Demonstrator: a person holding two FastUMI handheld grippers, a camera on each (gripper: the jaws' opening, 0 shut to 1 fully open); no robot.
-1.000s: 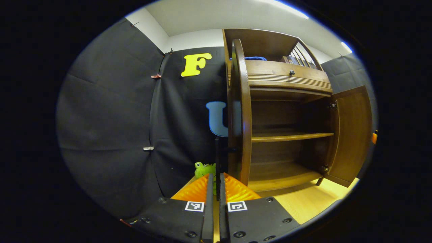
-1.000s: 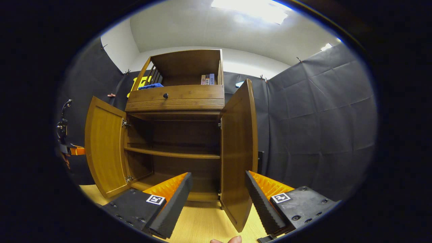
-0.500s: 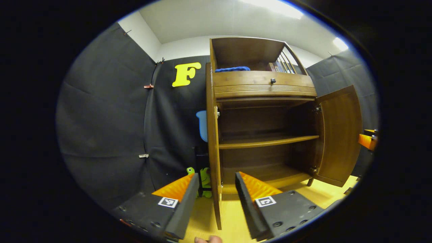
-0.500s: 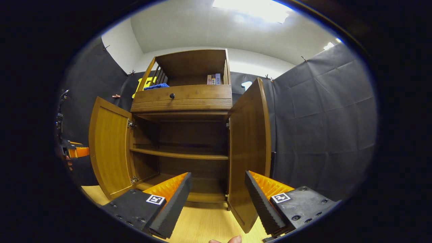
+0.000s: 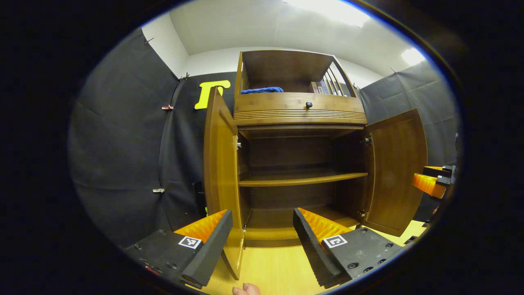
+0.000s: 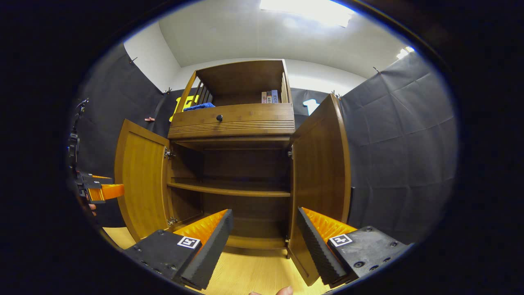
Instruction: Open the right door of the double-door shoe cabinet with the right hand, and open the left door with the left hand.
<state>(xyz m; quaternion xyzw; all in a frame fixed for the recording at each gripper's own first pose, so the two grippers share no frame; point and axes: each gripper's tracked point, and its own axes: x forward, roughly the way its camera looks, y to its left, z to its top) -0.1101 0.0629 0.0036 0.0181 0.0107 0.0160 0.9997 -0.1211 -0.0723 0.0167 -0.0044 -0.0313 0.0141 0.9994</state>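
Note:
The brown wooden shoe cabinet (image 5: 301,112) has both lower doors swung wide, baring an inner shelf (image 5: 303,178). In the left gripper view my left gripper (image 5: 262,246) is open and holds nothing, back from the cabinet. The left door (image 5: 219,164) stands edge-on just beyond its left finger, and the right door (image 5: 397,168) hangs open at the right. In the right gripper view my right gripper (image 6: 264,246) is open and empty too. The right door (image 6: 323,172) stands just behind its right finger, and the left door (image 6: 141,180) is open at the left.
Above the doors is a drawer with a dark knob (image 5: 309,105). The top shelf holds a blue cloth (image 5: 262,89) and a few books (image 6: 269,96). The floor (image 5: 274,266) is light wood. Each gripper shows at the other view's edge, the right gripper (image 5: 430,182) and the left gripper (image 6: 100,190).
My left gripper, shut beside the left door's edge a second ago, has opened and drawn back to face the cabinet front. The right gripper stayed open and drifted slightly.

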